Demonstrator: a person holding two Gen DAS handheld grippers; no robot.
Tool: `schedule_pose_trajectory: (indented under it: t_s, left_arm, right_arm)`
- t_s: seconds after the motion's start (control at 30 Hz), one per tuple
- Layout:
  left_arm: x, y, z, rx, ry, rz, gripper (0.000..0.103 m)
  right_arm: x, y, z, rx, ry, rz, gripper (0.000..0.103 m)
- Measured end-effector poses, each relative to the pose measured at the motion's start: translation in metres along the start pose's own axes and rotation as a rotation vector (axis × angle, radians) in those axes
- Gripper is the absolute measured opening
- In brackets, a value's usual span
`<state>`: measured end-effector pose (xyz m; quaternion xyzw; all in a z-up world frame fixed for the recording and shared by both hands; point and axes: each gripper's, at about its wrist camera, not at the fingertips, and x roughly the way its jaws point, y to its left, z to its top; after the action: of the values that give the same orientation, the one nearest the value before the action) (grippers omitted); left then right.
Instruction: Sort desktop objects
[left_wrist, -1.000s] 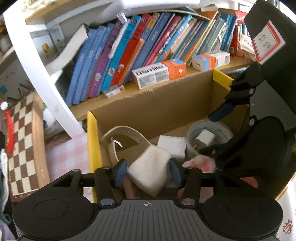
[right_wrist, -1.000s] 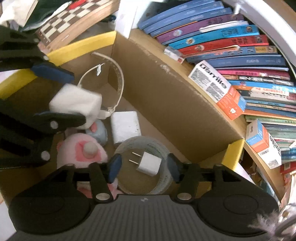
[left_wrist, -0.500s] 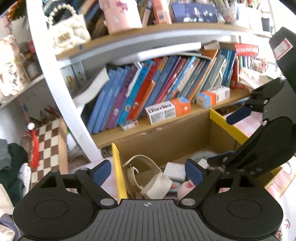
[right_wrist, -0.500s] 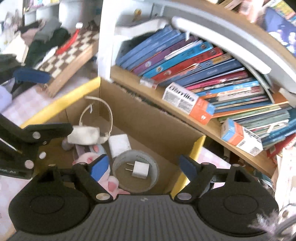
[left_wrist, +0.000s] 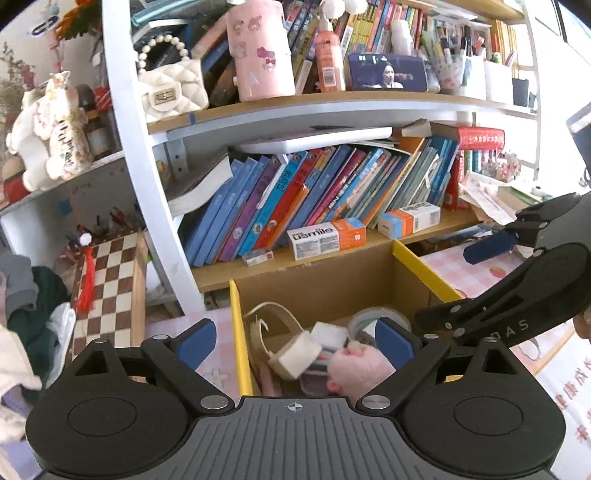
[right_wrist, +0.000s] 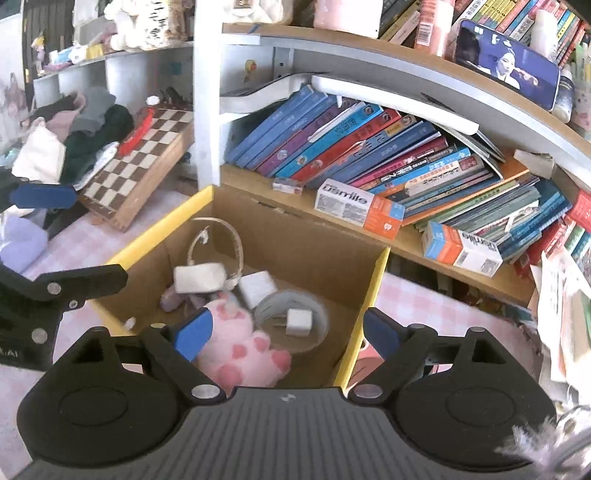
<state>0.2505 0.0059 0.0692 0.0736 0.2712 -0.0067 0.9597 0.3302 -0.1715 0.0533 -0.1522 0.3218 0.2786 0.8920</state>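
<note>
Both claws hang spread wide and empty above the cardboard box (right_wrist: 303, 240): the left gripper (left_wrist: 295, 341) over its near-left corner, the right gripper (right_wrist: 286, 332) over the near edge. The cream headphones (right_wrist: 207, 273) lie inside the box, against the back-left, touching the white adapter (right_wrist: 256, 288), with the pink plush (right_wrist: 240, 347) and the tape roll (right_wrist: 291, 317) holding a small charger (right_wrist: 298, 321) beside them. The sensible move is to lift clear of the yellow rim before turning toward whatever is left on the desk; what that is I cannot tell. Both tools tilt downward, their fingers pointing toward the bookshelf (left_wrist: 332, 225).
</note>
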Motion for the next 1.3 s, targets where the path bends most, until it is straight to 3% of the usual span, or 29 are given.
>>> schedule_pose_trajectory:
  t_s: [0.6,1.3]
  left_arm:
    - [-0.072,0.002,-0.063,-0.081,0.027,0.026,0.102]
    - [-0.107,-0.012,-0.131,-0.097,0.117,0.017,0.102]
  right_arm:
    - [-0.079,0.053,-0.069,0.102,-0.067,-0.089,0.093]
    - [-0.112,0.111,-0.154,0.278,-0.013,-0.175,0.095]
